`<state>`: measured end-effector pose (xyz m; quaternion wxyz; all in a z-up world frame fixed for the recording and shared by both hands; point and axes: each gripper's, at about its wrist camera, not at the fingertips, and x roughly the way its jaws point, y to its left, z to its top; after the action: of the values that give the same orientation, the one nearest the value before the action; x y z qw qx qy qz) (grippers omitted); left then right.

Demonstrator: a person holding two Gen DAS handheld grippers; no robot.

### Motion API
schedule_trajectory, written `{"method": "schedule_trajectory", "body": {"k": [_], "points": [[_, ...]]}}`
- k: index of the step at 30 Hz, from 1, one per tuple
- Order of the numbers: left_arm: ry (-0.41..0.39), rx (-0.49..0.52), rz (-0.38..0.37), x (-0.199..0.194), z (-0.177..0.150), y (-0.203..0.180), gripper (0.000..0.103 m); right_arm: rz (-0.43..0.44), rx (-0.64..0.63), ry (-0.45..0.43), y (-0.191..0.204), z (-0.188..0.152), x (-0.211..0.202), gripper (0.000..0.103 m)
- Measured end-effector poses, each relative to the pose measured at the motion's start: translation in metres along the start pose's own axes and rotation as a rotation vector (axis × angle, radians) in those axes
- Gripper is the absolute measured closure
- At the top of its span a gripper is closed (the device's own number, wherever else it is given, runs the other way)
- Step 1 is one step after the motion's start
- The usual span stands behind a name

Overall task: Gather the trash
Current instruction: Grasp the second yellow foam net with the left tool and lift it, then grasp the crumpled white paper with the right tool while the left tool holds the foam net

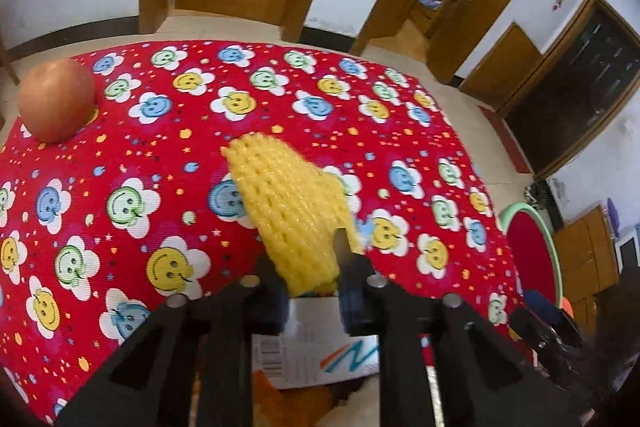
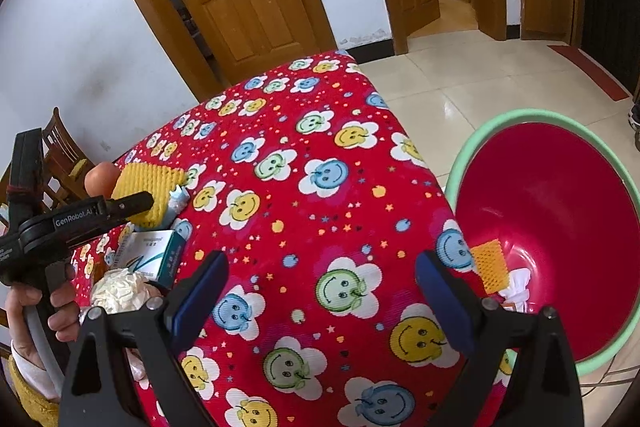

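Now, from the left: the left gripper (image 1: 310, 269) has its jaws clamped on the near end of the yellow foam fruit net (image 1: 288, 203), which sticks out forward over the table (image 1: 120, 155) near its left front corner. An apple (image 1: 56, 99) sits at the far left edge, well apart. Just under the gripper lies a white-and-teal carton (image 2: 154, 253) with a crumpled white wad (image 2: 120, 291) beside it, likely trash still to collect. The hand (image 2: 40, 311) grips the handle low, tool tipped steeply down. To do this well, I'd say lift the net clear first, since foam mesh is springy and can snag, then carry it across to the red basin (image 2: 560, 219) off the table's right edge, where an orange net (image 2: 491, 266) and some white scraps already lie. Over on the right, the right gripper (image 2: 320, 291) hangs above the front right corner, jaws spread wide and holding nothing, angled down toward the cloth.
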<state>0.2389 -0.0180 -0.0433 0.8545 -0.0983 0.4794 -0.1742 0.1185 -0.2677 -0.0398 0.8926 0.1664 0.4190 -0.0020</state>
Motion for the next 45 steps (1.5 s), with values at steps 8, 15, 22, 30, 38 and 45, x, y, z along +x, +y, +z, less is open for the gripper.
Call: {"method": "schedule_trajectory", "body": {"k": [8, 15, 22, 30, 38, 45], "points": [[-0.057, 0.000, -0.045, -0.023, -0.003, -0.005, 0.090, 0.020, -0.005, -0.023, 0.002, 0.000, -0.008, 0.007], [-0.126, 0.022, -0.026, -0.057, -0.010, -0.011, 0.090, 0.033, -0.014, -0.039, 0.009, -0.001, -0.015, 0.007], [-0.179, 0.020, 0.002, -0.090, -0.022, -0.009, 0.090, 0.054, -0.030, -0.059, 0.022, -0.003, -0.028, 0.007], [-0.226, -0.017, 0.039, -0.123, -0.039, 0.008, 0.090, 0.091, -0.063, -0.066, 0.043, -0.010, -0.039, 0.007], [-0.243, -0.056, 0.067, -0.137, -0.054, 0.029, 0.090, 0.136, -0.104, -0.026, 0.069, -0.018, -0.030, 0.007], [-0.238, -0.094, 0.065, -0.138, -0.066, 0.045, 0.090, 0.171, -0.123, 0.043, 0.093, -0.028, -0.010, 0.008]]}}
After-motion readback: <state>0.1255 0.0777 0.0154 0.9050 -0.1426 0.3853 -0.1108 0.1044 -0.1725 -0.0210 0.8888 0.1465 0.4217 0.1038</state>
